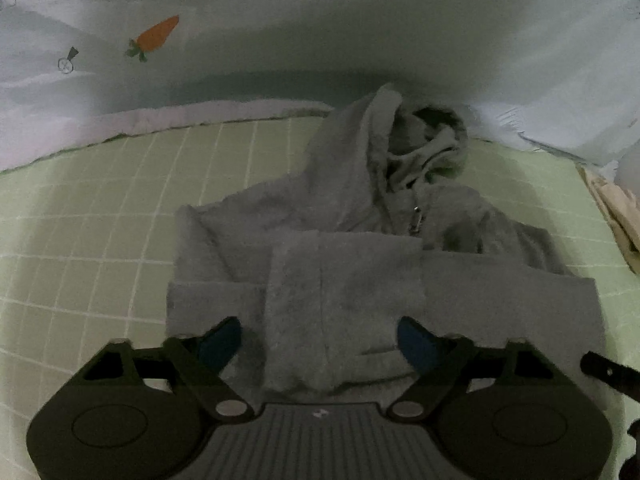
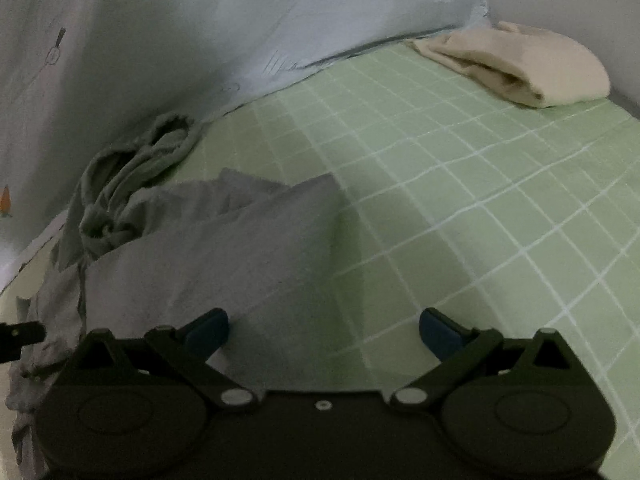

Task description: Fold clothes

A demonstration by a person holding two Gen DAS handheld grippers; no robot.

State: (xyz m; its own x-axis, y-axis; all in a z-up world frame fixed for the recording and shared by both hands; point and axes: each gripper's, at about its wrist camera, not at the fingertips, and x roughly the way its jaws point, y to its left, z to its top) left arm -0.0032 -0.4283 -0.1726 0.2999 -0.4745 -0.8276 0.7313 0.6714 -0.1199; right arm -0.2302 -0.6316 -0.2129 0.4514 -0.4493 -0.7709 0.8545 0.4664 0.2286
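Note:
A grey zip hoodie (image 1: 360, 248) lies on the green checked sheet (image 1: 88, 240), hood toward the far wall, with its sleeves folded across the front. My left gripper (image 1: 320, 340) is open and empty, just above the hoodie's lower edge, its blue-padded fingers either side of the folded sleeve. In the right wrist view the hoodie (image 2: 208, 248) lies at the left. My right gripper (image 2: 324, 332) is open and empty over the hoodie's right edge, with one finger over the cloth and the other over the sheet (image 2: 480, 200).
A pale blue wall cloth (image 1: 320, 20) with a carrot print (image 1: 156, 36) rises behind the bed. A folded cream garment (image 2: 516, 64) lies at the far right corner of the bed. A dark strip of the other gripper (image 1: 608, 372) shows at right.

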